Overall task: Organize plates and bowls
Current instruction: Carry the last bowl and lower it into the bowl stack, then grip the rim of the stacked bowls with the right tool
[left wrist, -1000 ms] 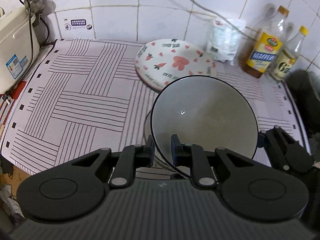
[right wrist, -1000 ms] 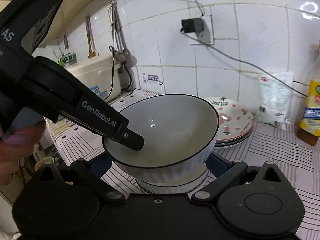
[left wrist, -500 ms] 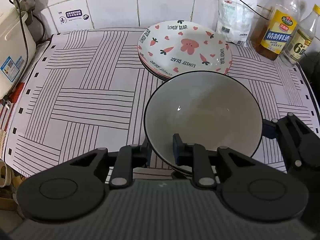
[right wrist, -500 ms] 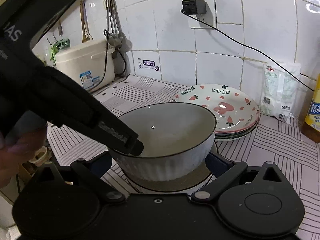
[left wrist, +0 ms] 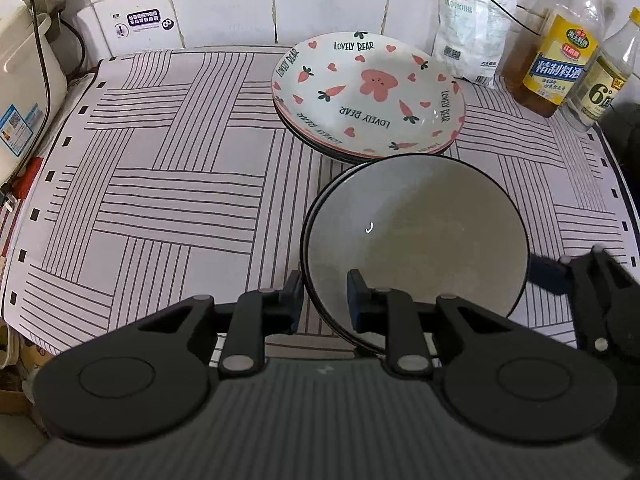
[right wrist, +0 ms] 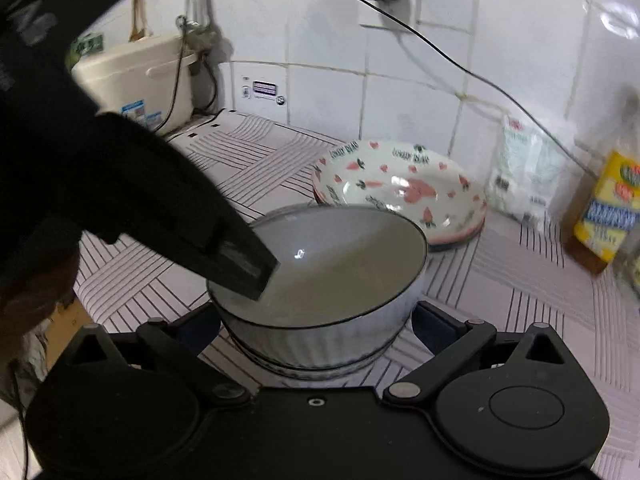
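Bowl: the grey-glazed bowl (left wrist: 416, 240) sits directly ahead of the left gripper (left wrist: 323, 300), nested in a second bowl (right wrist: 312, 354) whose rim shows just beneath it; both stand on the striped mat (left wrist: 160, 184), just in front of the plate stack.
Left gripper: its fingers straddle the near rim of the top bowl, one pad (left wrist: 356, 300) inside the basin, the other outside the wall, clamped on the rim as far as the left wrist view shows.
Right gripper: the right gripper (right wrist: 316, 320) has its fingers spread wide either side of the two bowls, low at their base; the pads stand clear of the ribbed wall.
Bowl surface: smooth and glossy inside with a small glint, a thin dark line around the round rim, a white fluted outside (seen only from the right wrist).
Plates: the plate stack (left wrist: 368, 92) is shallow and round; the top plate is white with pink carrots, hearts and a bear, lettered LOVELY BEAR.
Mat: pale cloth with dark woven-look stripe blocks, lying flat.
Backdrop: white glazed wall tiles (left wrist: 224, 4), a plastic bag (left wrist: 472, 36), two clear bottles (left wrist: 560, 52) with yellow labels, a cream rice cooker (left wrist: 24, 92) at the left.
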`<state>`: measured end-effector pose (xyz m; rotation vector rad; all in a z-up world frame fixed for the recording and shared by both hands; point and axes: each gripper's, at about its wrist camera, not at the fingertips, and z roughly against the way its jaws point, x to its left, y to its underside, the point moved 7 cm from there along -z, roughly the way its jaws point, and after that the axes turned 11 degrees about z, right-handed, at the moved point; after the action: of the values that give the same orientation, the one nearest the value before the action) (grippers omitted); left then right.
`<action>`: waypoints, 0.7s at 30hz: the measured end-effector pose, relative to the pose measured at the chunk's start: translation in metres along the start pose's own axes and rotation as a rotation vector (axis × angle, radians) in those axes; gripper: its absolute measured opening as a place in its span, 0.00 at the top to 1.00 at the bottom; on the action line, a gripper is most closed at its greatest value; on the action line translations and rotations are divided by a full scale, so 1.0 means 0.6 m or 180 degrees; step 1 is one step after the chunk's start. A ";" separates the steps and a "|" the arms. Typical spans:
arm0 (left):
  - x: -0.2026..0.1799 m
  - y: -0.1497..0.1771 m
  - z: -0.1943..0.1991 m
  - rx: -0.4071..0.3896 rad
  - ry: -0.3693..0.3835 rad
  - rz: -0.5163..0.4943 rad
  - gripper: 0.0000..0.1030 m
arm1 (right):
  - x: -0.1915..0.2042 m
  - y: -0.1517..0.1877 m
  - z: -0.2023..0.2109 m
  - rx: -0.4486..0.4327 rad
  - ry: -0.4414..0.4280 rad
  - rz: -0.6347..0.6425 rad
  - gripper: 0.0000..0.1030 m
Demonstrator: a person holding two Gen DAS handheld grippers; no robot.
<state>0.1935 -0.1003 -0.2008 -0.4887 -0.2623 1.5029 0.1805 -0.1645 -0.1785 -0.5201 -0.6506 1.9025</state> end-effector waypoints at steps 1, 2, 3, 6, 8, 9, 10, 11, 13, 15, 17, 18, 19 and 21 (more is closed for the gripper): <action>0.000 0.000 -0.001 -0.0004 0.0008 0.0001 0.80 | -0.004 0.004 0.001 -0.0008 -0.0057 -0.0129 0.01; 0.001 0.001 -0.001 -0.0010 0.0015 -0.0001 0.80 | -0.006 0.008 0.001 -0.0008 -0.0094 -0.0213 0.01; 0.001 0.002 0.000 -0.0012 0.0019 -0.0002 0.80 | -0.008 0.011 0.002 0.0008 -0.0103 -0.0264 0.01; 0.002 0.008 0.005 -0.0003 0.0033 -0.0013 0.74 | -0.005 0.016 0.007 0.0041 -0.0062 -0.0245 0.01; 0.001 0.013 0.010 0.0039 0.0094 -0.0008 0.68 | -0.007 0.016 0.015 0.0016 -0.0138 -0.0327 0.01; 0.000 0.015 0.015 0.0042 0.0132 0.0007 0.63 | -0.009 0.019 0.021 0.0013 -0.0194 -0.0401 0.01; 0.000 0.016 0.021 0.0032 0.0160 0.0022 0.58 | -0.013 0.020 0.027 0.0008 -0.0209 -0.0452 0.01; -0.001 0.017 0.028 0.0016 0.0175 0.0022 0.57 | -0.016 0.021 0.034 -0.0007 -0.0190 -0.0467 0.01; -0.003 0.021 0.041 -0.0026 0.0181 0.0009 0.53 | -0.021 0.023 0.046 -0.0022 -0.0178 -0.0486 0.01; -0.004 0.025 0.056 -0.0072 0.0204 -0.0018 0.50 | -0.023 0.025 0.059 -0.0024 -0.0161 -0.0487 0.01; -0.003 0.028 0.071 -0.0119 0.0226 -0.0028 0.49 | -0.023 0.027 0.069 -0.0009 -0.0127 -0.0475 0.01; -0.002 0.029 0.078 -0.0147 0.0245 -0.0029 0.48 | -0.022 0.028 0.075 -0.0006 -0.0101 -0.0468 0.01; 0.000 0.029 0.083 -0.0174 0.0266 -0.0028 0.46 | -0.021 0.027 0.079 -0.0011 -0.0083 -0.0471 0.01; 0.005 0.033 0.092 -0.0220 0.0317 -0.0010 0.44 | -0.018 0.029 0.087 -0.0023 -0.0065 -0.0498 0.01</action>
<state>0.1506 -0.0895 -0.1622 -0.6161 -0.2375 1.4655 0.1407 -0.1910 -0.1493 -0.4416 -0.6918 1.7608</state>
